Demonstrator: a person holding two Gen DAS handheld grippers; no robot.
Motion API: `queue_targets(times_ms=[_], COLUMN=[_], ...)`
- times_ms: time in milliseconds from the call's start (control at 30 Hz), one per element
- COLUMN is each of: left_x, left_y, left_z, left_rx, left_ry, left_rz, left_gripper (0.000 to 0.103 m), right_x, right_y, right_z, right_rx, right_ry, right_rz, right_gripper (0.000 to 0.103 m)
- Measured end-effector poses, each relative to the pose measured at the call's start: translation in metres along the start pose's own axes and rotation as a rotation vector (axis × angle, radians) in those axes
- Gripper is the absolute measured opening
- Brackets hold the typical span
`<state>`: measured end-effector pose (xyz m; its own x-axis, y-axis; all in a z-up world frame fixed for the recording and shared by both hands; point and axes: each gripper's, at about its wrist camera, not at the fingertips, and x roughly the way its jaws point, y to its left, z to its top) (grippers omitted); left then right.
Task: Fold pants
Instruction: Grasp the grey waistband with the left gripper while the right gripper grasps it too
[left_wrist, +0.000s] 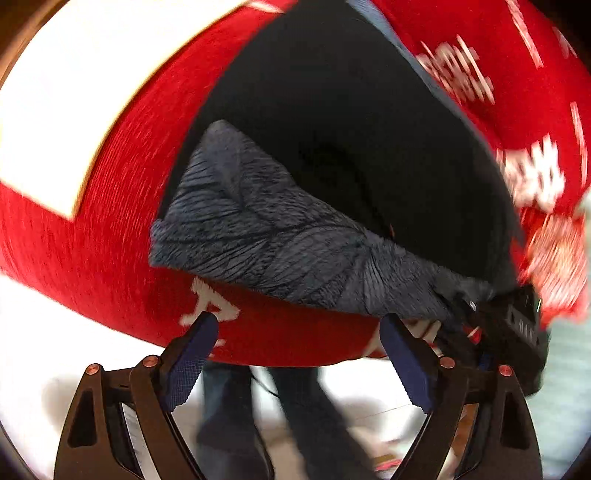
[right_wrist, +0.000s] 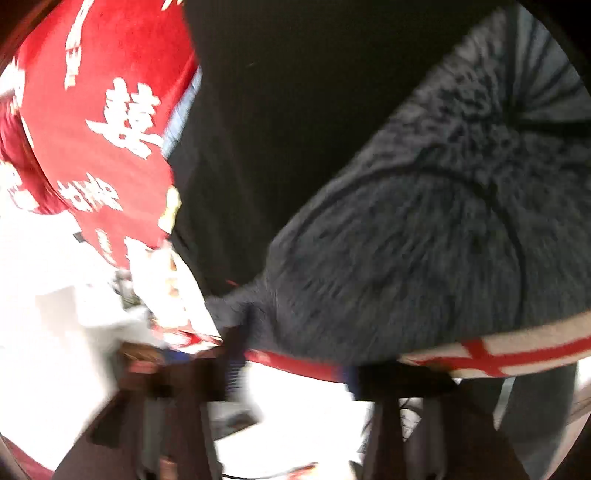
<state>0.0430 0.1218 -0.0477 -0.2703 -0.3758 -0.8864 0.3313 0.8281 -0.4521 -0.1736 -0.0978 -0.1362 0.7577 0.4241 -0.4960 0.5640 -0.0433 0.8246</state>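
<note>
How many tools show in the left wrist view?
2. The left tool sits open at the bottom, over the red cloth; the right tool is at the right edge, by the pants' grey waistband.

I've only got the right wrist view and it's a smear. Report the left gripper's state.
Observer: The left gripper is open and empty, its pads short of the grey ribbed edge of the pants.
Operator: Tell me what's left of the pants.
Observer: A plain white panel on the red cloth.
Operator: Place my gripper from that side.
Observer: The right gripper sits at the right end of the ribbed edge, where the fabric tapers to it. I cannot tell whether it is clamped.
</note>
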Motion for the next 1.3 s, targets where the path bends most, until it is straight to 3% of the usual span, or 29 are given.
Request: queue_targets(times_ms=[100,200,233,300,367,400,467,600,833,1067,1133,1167,1200,1300], left_x=[-0.008,0.001,0.007,0.011,0.006,0.004,-0.005,-0.020,-0.043,-0.023,-0.011,-0.009,-0.009,-0.018], left_y=[0.009,0.001,-0.003,-0.007,-0.017,-0.023,-0.027,-0.036,-0.058,-0.062,-0.052,-0.048,-0.045,-0.051], left_z=[0.007,0.019,0.024,0.030,0.031,0.031,0.036,0.049,0.062,0.061,0.059,0.057,0.055,0.056], left_rx=[-0.140,-0.170,-0.175,-0.170,-0.102,-0.063,-0.014,0.049,0.152,0.193,0.165,0.146,0.123,0.101], left_ry=[-0.040,-0.055,-0.061,-0.060,-0.092,-0.083,-0.082,-0.058,-0.006,0.034,0.043,0.042,0.038,0.007], left_rz=[-0.081,-0.095,-0.088,-0.067,-0.064,-0.047,-0.062,-0.106,-0.143,-0.075,-0.001,0.017,0.024,0.013], left_gripper=[0.091,0.090,0.075,0.069,0.036,0.032,0.032,0.032,0.032,0.032,0.032,0.032,0.032,0.032], right_x=[-0.015,-0.028,-0.032,-0.034,-0.031,-0.031,-0.034,-0.060,-0.105,-0.126,-0.124,-0.120,-0.124,-0.146], right_y=[0.022,0.046,0.052,0.055,0.053,0.050,0.039,-0.003,-0.061,-0.087,-0.093,-0.088,-0.087,-0.063], right_z=[-0.002,-0.006,-0.007,-0.009,-0.010,-0.008,-0.010,-0.013,-0.014,-0.016,-0.014,-0.014,-0.015,-0.017], right_rx=[-0.036,-0.096,-0.115,-0.138,-0.152,-0.153,-0.143,-0.079,0.021,0.142,0.211,0.227,0.236,0.180], right_ry=[-0.020,-0.012,-0.004,0.018,0.048,0.060,0.072,0.000,-0.160,-0.302,-0.301,-0.301,-0.299,-0.275], right_rz=[0.081,0.103,0.100,0.089,0.059,0.040,0.021,-0.024,0.036,0.269,0.316,0.309,0.292,0.236], right_gripper=[0.014,0.014,0.014,0.014,0.017,0.017,0.021,0.045,0.047,0.047,0.035,0.014,0.007,0.007])
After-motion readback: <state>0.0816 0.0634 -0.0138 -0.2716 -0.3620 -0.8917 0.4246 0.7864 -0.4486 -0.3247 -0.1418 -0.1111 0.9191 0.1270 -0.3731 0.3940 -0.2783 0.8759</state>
